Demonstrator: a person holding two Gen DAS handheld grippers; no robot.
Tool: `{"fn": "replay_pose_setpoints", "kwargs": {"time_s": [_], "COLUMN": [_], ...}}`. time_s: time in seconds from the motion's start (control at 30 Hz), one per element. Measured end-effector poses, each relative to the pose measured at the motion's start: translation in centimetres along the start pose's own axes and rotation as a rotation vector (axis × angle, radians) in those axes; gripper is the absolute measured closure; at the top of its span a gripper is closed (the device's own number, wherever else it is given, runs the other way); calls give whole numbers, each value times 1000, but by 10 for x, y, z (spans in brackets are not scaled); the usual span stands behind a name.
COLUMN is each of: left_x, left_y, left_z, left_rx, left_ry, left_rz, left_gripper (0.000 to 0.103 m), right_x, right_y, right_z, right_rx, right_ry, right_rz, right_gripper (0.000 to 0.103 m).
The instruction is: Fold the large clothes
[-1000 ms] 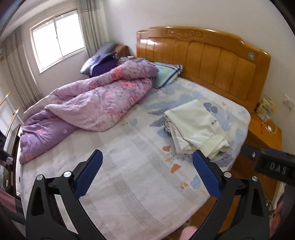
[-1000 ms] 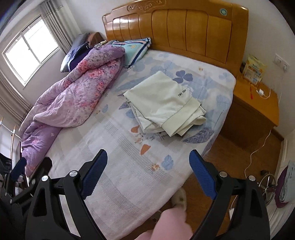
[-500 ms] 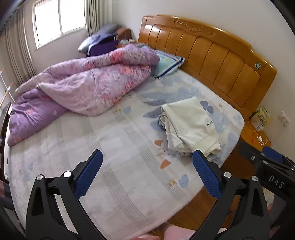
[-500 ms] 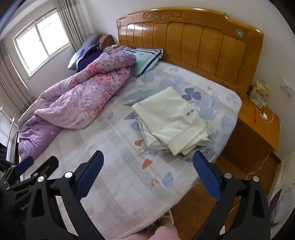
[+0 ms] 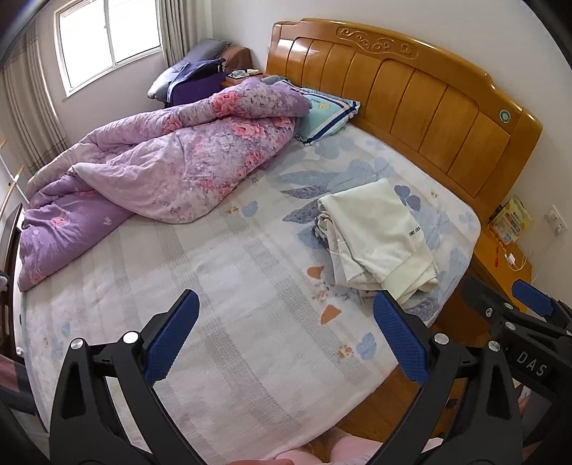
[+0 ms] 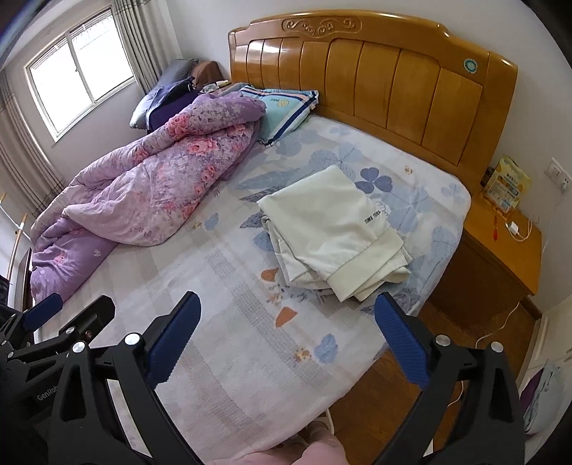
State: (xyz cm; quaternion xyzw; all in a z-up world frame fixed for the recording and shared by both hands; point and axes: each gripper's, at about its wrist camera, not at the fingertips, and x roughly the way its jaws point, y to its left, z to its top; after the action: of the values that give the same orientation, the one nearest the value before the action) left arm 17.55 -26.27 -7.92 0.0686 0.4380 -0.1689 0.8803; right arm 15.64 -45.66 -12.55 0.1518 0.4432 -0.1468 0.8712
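Both views swung toward headboard [image 6: 375, 71], left claw [image 5: 286, 336] and right claw [image 6: 286, 336] released, folded clothes [image 6: 332, 229] near mattress edge

Bedroom: wooden headboard [image 6: 371, 82] set against white wall [image 6: 464, 25]; wooden nightstand [image 6: 500, 250] placed beside bed; daylit window [image 5: 107, 39] flanked by curtains [image 5: 25, 118]; wood floor [image 6: 386, 404].

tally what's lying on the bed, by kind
Cream garments, folded pile: count unclear, at least 2 layers, tallied as 1 pile
Purple floral quilt: 1
Light blue striped pillow: 1
Total: 3 items, counting the pile as one
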Motion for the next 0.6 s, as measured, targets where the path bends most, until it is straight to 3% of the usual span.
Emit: {"fn": "replay_pose_setpoints", "kwargs": {"time_s": [0.6], "left_x": [1], "left_y": [7], "left_z": [-1], "left_rx": [-4], "left_ry": [1], "left_rz": [15], "left_gripper": [5], "right_x": [-3], "right_y": [1], "right_z": [-4], "right_rx": [-17], "right_ry": [7], "right_rz": [-12], "right_gripper": [9]}}
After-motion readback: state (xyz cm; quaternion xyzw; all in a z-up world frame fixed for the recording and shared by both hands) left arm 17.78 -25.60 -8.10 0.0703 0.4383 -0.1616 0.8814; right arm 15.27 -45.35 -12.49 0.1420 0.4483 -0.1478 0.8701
